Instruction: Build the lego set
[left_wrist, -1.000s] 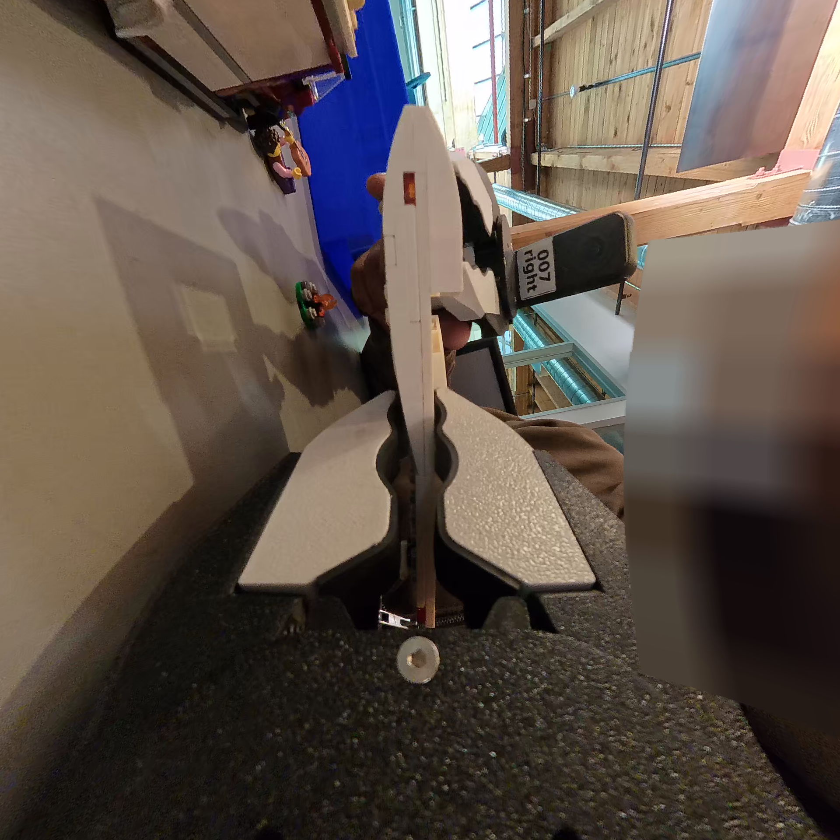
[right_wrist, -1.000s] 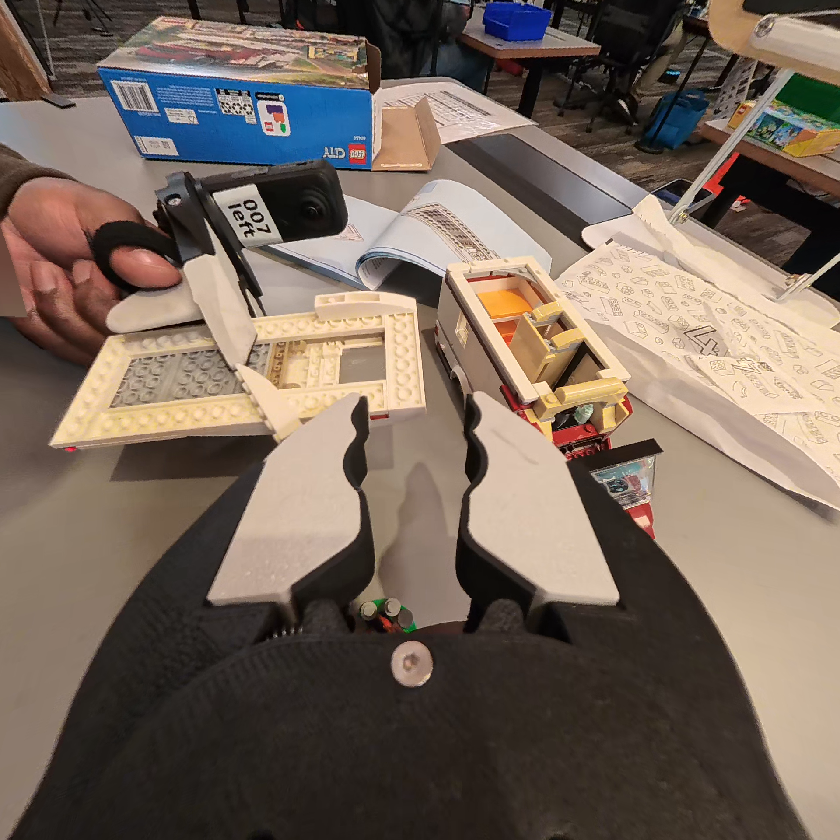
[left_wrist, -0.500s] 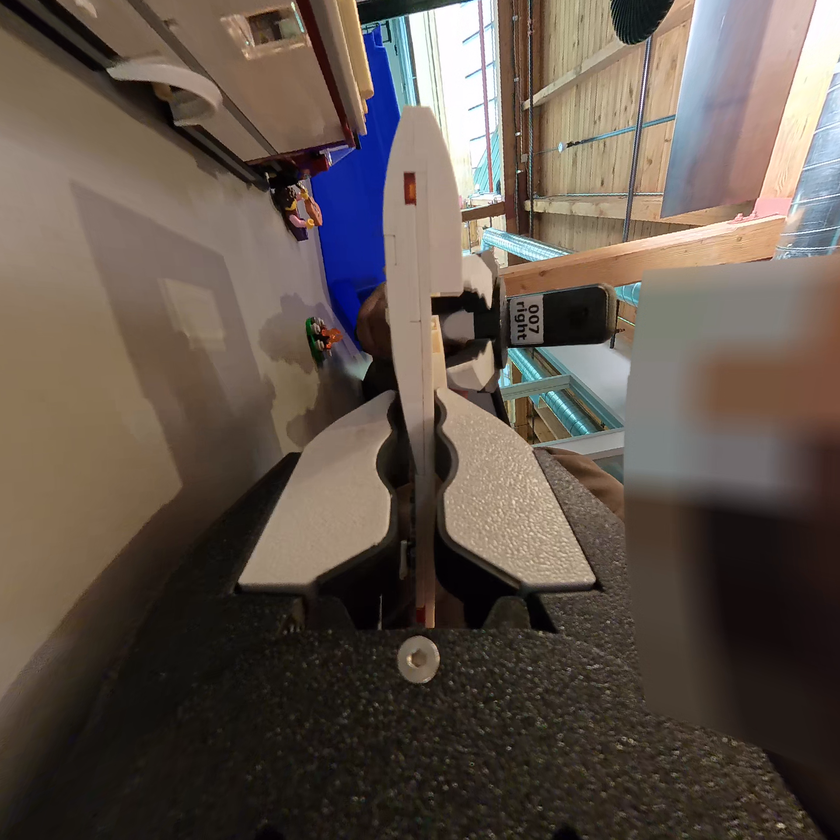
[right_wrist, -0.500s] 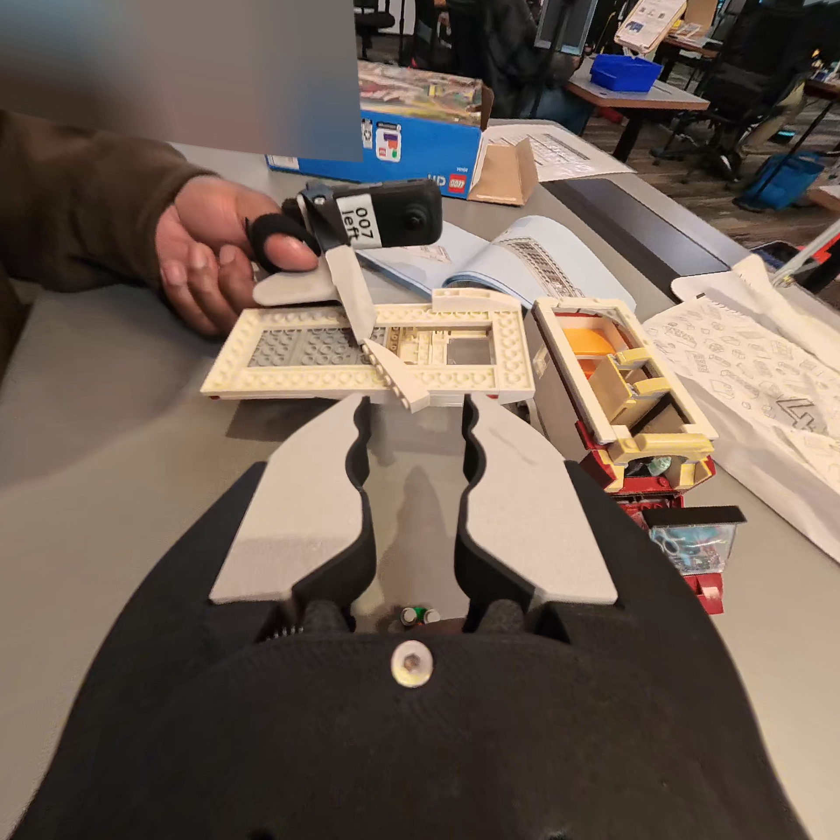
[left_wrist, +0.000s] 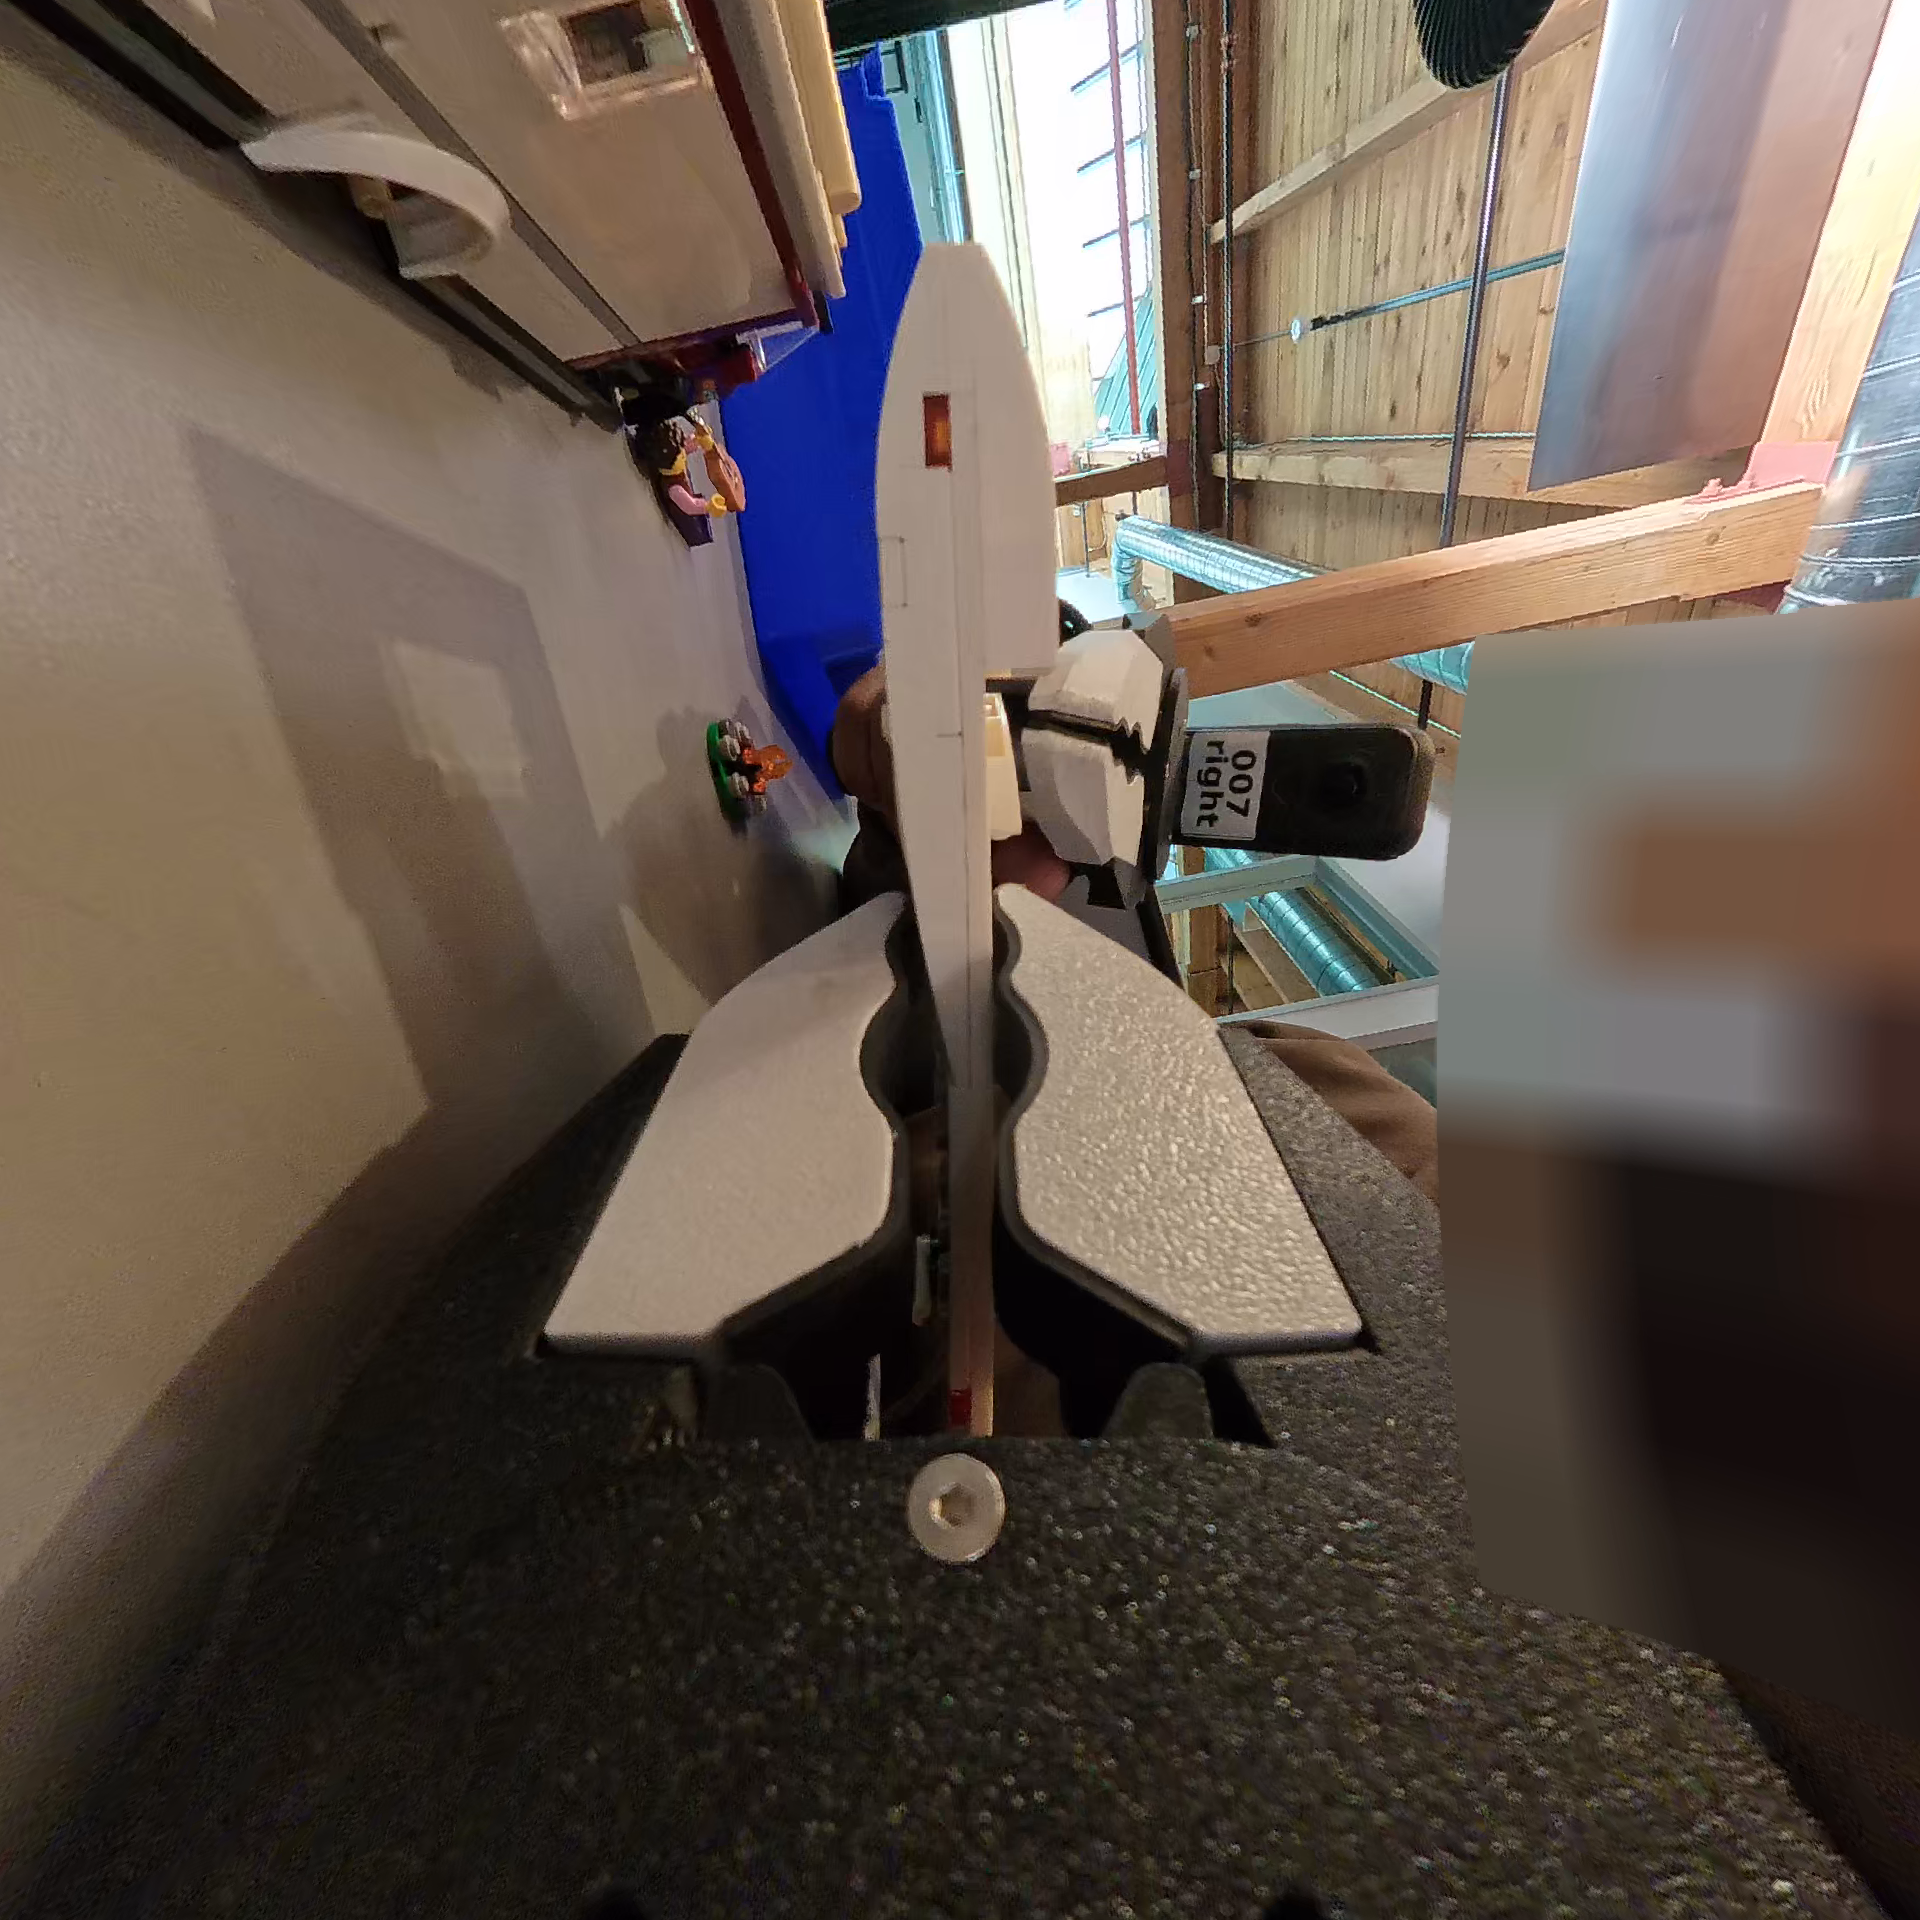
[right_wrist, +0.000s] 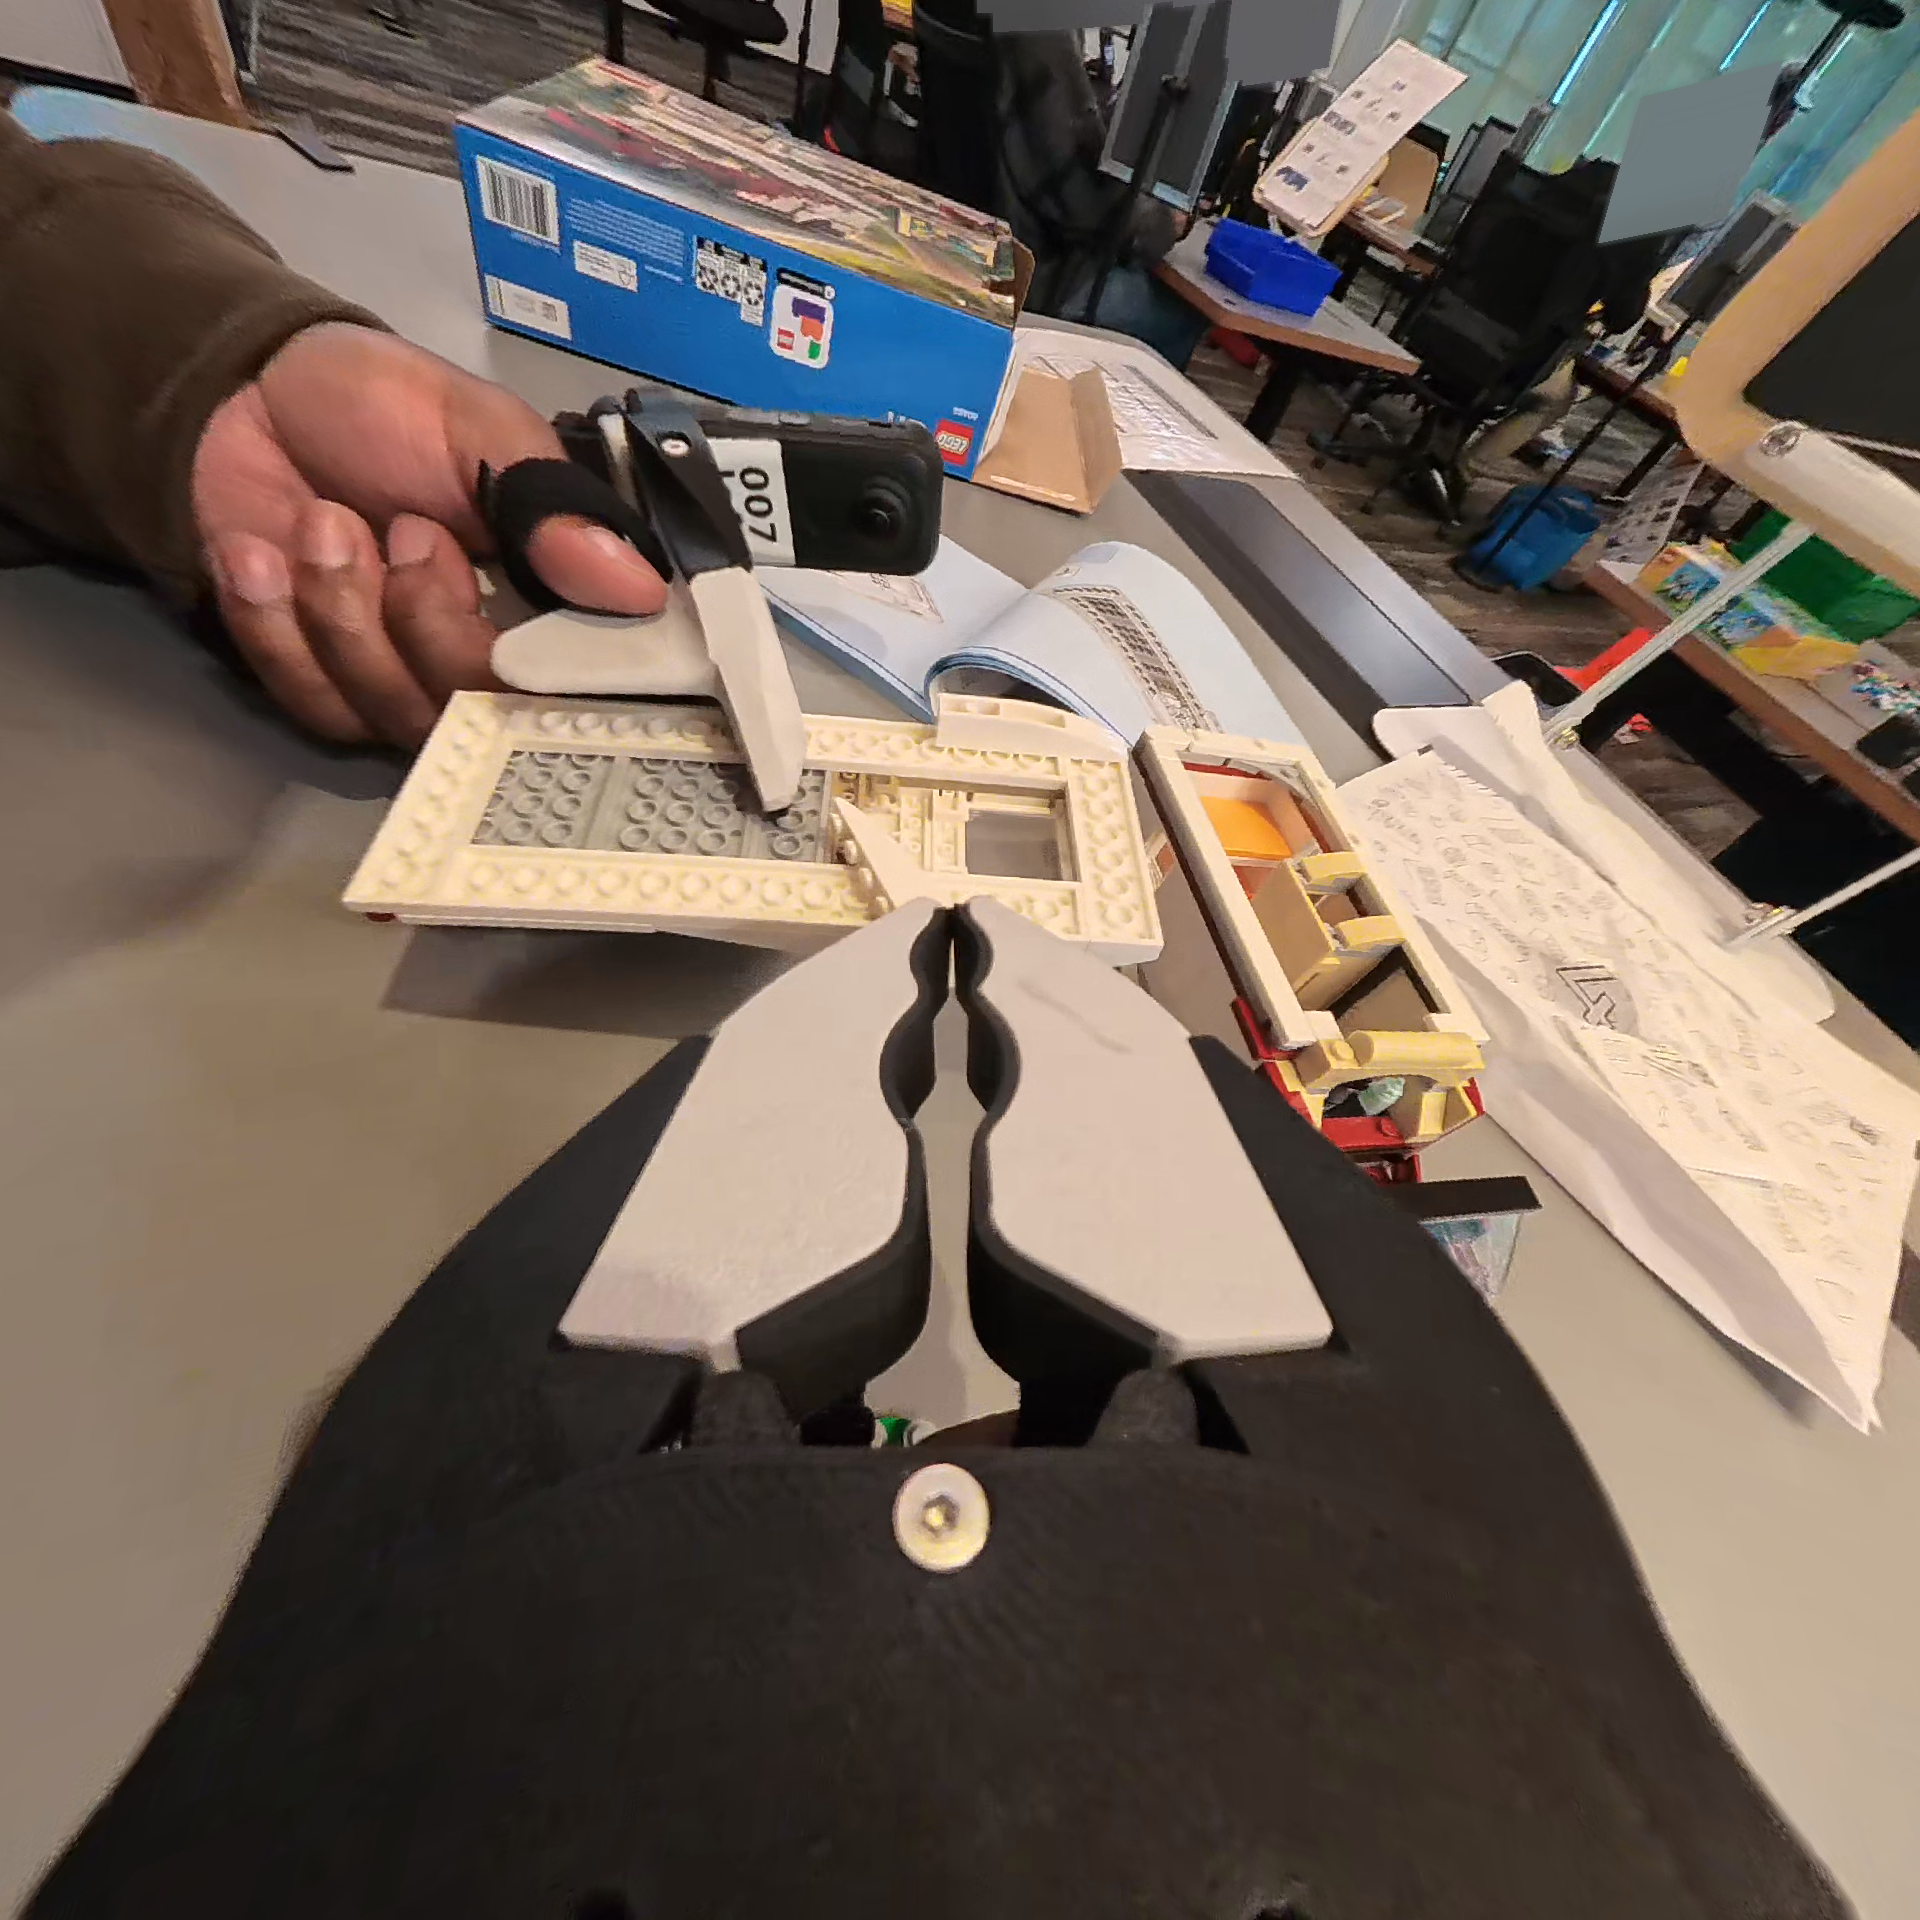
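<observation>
My left gripper (left_wrist: 954, 914) is shut on a flat cream brick-built roof plate (left_wrist: 935, 582), which I see edge-on, running up from the jaws. In the right wrist view the same plate (right_wrist: 623, 883) is held level just above the grey table (right_wrist: 208, 1143) by the left gripper (right_wrist: 769, 769), and it has grey stud plates and a window opening. My right gripper (right_wrist: 954, 920) is shut with its tips together and nothing between them, right at the plate's near edge. It also shows in the left wrist view (left_wrist: 1081, 769), tips against the plate's face.
An open-topped red and cream brick van (right_wrist: 1320, 935) stands just right of the plate. Behind are an open booklet (right_wrist: 1039, 634) and a blue box (right_wrist: 727, 270). A white paper bag (right_wrist: 1610, 987) lies to the right. A minifigure (left_wrist: 696, 478) and a small green round piece (left_wrist: 743, 769) sit on the table. Left tips to right tips: about 6 cm.
My right gripper's jaws went from wide open to shut, closing on air, and it moved up to the plate's edge. The left gripper kept hold of the plate.
</observation>
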